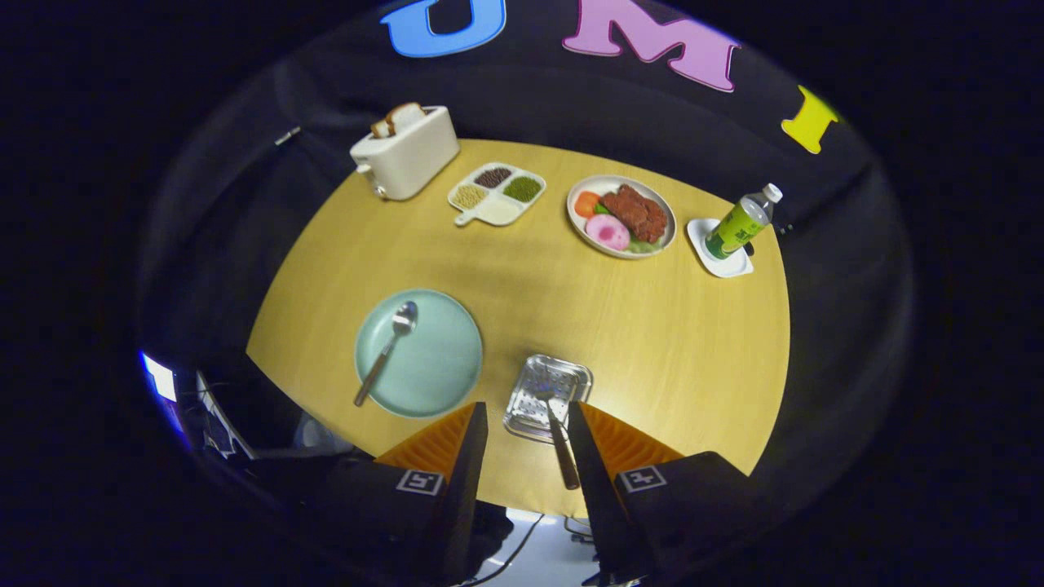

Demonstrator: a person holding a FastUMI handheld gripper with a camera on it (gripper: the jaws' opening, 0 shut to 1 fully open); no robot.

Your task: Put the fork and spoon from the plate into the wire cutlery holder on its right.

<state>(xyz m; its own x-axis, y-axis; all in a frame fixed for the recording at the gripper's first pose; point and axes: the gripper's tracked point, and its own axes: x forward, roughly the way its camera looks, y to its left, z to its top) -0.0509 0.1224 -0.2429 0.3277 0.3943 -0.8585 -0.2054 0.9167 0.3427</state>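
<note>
The fork (559,432) is already standing in the wire cutlery holder (548,397), tines down in the basket just ahead of the gripper (526,444), handle leaning back by the right finger but not looking pinched, since the fingers are spread wide with nothing between them. So the spoon (387,350) is probably what's left: it's lying on the pale green plate (440,367), off to the left of the left finger, bowl pointing away. The handle end poking past the plate rim over the bench (652,326) should be grabbed squarely, lifted clear, then lowered upright beside the fork so the holder isn't knocked.
</note>
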